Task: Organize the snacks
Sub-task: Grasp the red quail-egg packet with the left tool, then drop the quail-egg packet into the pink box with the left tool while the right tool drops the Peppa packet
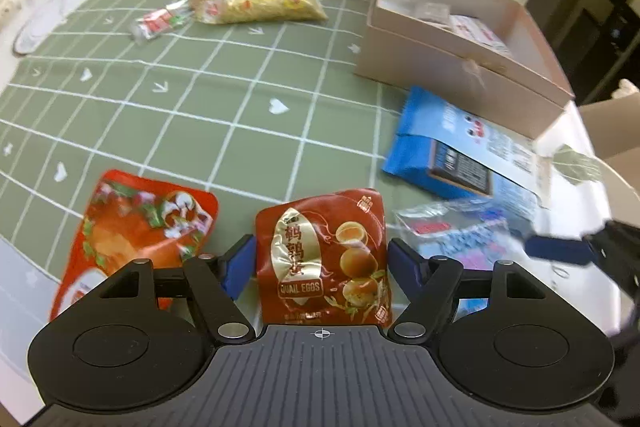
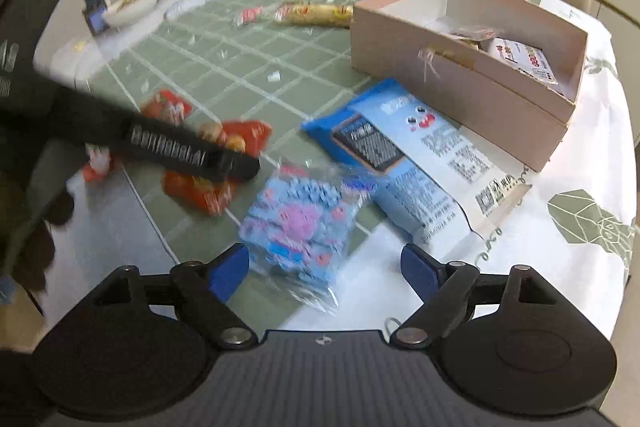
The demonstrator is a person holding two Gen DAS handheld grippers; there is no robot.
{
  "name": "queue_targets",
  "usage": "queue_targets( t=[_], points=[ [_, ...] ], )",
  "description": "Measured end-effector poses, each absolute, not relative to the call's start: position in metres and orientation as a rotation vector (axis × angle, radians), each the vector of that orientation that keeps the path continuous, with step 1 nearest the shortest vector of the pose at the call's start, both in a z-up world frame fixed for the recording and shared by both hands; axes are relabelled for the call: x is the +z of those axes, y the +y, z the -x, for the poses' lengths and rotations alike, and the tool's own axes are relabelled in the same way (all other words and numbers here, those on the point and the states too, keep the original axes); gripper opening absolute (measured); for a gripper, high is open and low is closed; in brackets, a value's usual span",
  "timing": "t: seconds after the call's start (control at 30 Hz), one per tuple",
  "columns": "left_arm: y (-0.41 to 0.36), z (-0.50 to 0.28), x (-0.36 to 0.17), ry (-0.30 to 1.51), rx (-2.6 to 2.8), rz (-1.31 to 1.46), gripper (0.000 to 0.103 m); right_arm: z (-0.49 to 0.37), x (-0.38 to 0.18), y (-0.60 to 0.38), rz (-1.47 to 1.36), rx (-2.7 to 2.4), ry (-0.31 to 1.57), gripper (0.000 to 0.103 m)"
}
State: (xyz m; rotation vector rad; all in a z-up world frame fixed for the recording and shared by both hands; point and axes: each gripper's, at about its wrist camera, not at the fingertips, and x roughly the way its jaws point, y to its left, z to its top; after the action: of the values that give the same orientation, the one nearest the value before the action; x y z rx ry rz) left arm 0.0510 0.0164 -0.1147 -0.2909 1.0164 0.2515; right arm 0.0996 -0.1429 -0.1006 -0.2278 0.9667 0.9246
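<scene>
Left wrist view: The left gripper is released, its jaws wide on either side of the quail egg pouch, whose edges sit close to both pads. No pad can be seen pressing on it. The pouch lies on the green grid mat. The pink box holds at least 2 small packets. Still outside it: the red pouch, the blue packet, the yellow roll and a small candy packet. Judged progress: early, most snacks remain loose.

Right wrist view: The right gripper is released, with the pale blue cartoon bag partly between its jaws, flat on the table and ungripped. The box interior shows a white-and-red packet and a smaller wrapped item; the near half appears bare.
</scene>
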Motion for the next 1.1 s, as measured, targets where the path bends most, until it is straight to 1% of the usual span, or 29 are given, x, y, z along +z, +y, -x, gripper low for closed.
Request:
queue_targets(
  t=[0.1, 0.23, 0.3, 0.33, 0.4, 0.47, 0.7, 0.93, 1.03, 1.1],
  points=[
    [0.013, -0.044, -0.114, 1.019, 0.219, 0.293, 0.076, -0.1, -0.095, -0.133, 0.217, 0.918, 0.963, 0.084],
    [0.017, -0.032, -0.113, 1.023, 0.182, 0.339, 0.076, -0.093, -0.101, -0.115, 0.278, 0.893, 0.974, 0.082],
    [0.019, -0.025, -0.113, 1.026, 0.171, 0.353, 0.076, -0.09, -0.104, -0.109, 0.303, 0.892, 0.98, 0.073],
    [0.021, -0.022, -0.113, 1.027, 0.163, 0.36, 0.076, -0.088, -0.105, -0.107, 0.313, 0.887, 0.977, 0.072],
    [0.025, -0.015, -0.111, 1.028, 0.151, 0.387, 0.076, -0.084, -0.103, -0.104, 0.346, 0.891, 0.964, 0.066],
    [0.026, -0.012, -0.108, 1.032, 0.139, 0.377, 0.076, -0.083, -0.098, -0.105, 0.354, 0.883, 0.966, 0.063],
    [0.018, -0.018, -0.097, 1.052, 0.057, 0.29, 0.076, -0.085, -0.077, -0.127, 0.356, 0.862, 0.975, 0.062],
    [0.003, -0.03, -0.107, 1.112, -0.051, 0.194, 0.076, -0.097, -0.062, -0.143, 0.322, 0.836, 1.002, 0.062],
    [0.004, -0.04, -0.102, 1.101, -0.099, 0.21, 0.076, -0.103, -0.05, -0.142, 0.301, 0.828, 0.99, 0.062],
    [0.01, -0.054, -0.087, 1.06, -0.131, 0.236, 0.076, -0.116, -0.033, -0.142, 0.267, 0.824, 0.962, 0.062]
  ],
)
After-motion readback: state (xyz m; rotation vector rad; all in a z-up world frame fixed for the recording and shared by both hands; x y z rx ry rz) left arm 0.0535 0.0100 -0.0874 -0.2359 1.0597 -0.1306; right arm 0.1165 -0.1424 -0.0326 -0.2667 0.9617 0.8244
